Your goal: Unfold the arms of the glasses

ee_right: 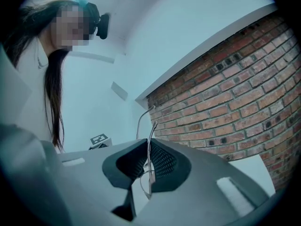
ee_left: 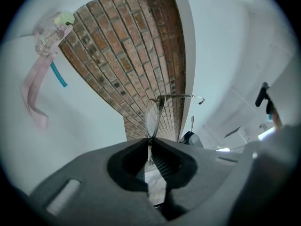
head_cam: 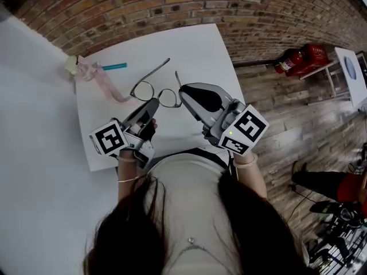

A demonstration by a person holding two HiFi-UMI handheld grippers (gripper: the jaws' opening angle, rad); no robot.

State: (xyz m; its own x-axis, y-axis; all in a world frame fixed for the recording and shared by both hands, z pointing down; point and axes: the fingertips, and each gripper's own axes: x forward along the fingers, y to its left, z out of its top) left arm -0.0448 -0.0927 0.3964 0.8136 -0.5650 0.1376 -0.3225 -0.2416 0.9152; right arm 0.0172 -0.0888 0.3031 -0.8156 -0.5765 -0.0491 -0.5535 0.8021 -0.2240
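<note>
Thin dark-wire glasses (head_cam: pixel 150 89) with round lenses are held above the white table (head_cam: pixel 189 50) between both grippers. My left gripper (head_cam: pixel 152 103) is shut on the frame at its left lens. My right gripper (head_cam: pixel 182 91) is shut on the frame at the right end. One arm (head_cam: pixel 156 69) sticks out away from me, toward the wall. The other arm (head_cam: pixel 177 77) shows as a short wire by the right jaws. In the left gripper view a lens (ee_left: pixel 151 117) stands just past the left gripper (ee_left: pixel 149 144), with an arm (ee_left: pixel 184 96) running right. In the right gripper view the right gripper (ee_right: pixel 149 145) pinches the wire frame (ee_right: pixel 150 140).
A clear pouch with a pink strap (head_cam: pixel 98 80) and a blue pen (head_cam: pixel 114 66) lie at the table's far left. A brick wall (head_cam: pixel 189 4) runs behind the table. A red fire extinguisher (head_cam: pixel 301 58) lies on the wooden floor at the right.
</note>
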